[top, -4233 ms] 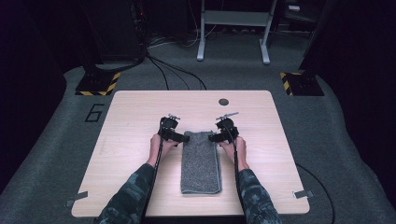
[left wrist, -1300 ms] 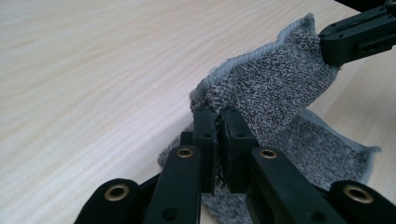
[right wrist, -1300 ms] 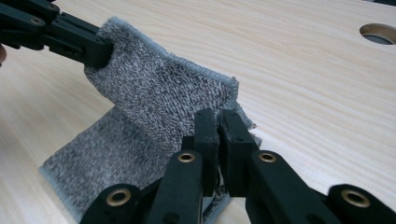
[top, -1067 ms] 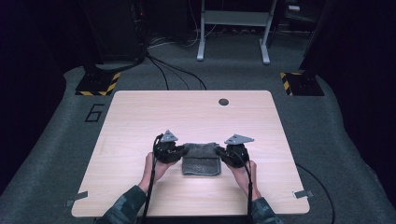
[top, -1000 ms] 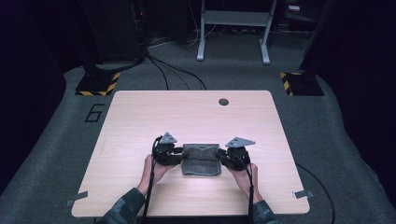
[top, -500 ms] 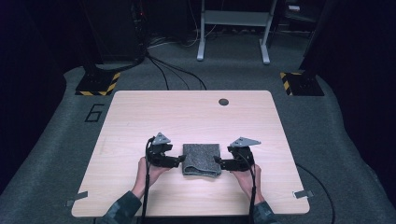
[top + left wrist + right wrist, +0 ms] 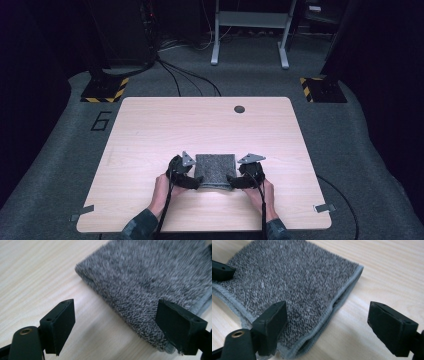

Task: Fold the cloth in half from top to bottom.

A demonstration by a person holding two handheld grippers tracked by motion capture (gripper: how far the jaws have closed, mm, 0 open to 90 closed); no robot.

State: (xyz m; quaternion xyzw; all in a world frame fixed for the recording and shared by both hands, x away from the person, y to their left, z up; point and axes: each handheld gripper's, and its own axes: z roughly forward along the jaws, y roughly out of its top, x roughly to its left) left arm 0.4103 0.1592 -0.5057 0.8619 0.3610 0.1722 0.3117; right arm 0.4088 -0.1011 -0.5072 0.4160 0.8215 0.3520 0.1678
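Note:
A grey towel [image 7: 215,168] lies folded into a small square on the wooden table [image 7: 150,130], near its front edge. My left gripper [image 7: 196,183] rests at the towel's near left corner, jaws wide apart and holding nothing. In the left gripper view the towel [image 7: 150,287] lies ahead, and one jaw hangs over its near edge. My right gripper [image 7: 231,181] sits at the near right corner, also open and empty. The right gripper view shows the folded layers and hemmed edge of the towel [image 7: 287,290] between and beyond the jaws.
A dark round hole [image 7: 239,109] marks the table's far side. Grey carpet surrounds the table, with cables [image 7: 185,82], a white metal stand [image 7: 250,30] and two yellow-black striped bases [image 7: 105,90] beyond. Small clips [image 7: 325,207] sit at the front corners.
Both grippers brought the towel's far end toward the person, folding the long strip into a square. They have now let go and stand open at its near corners.

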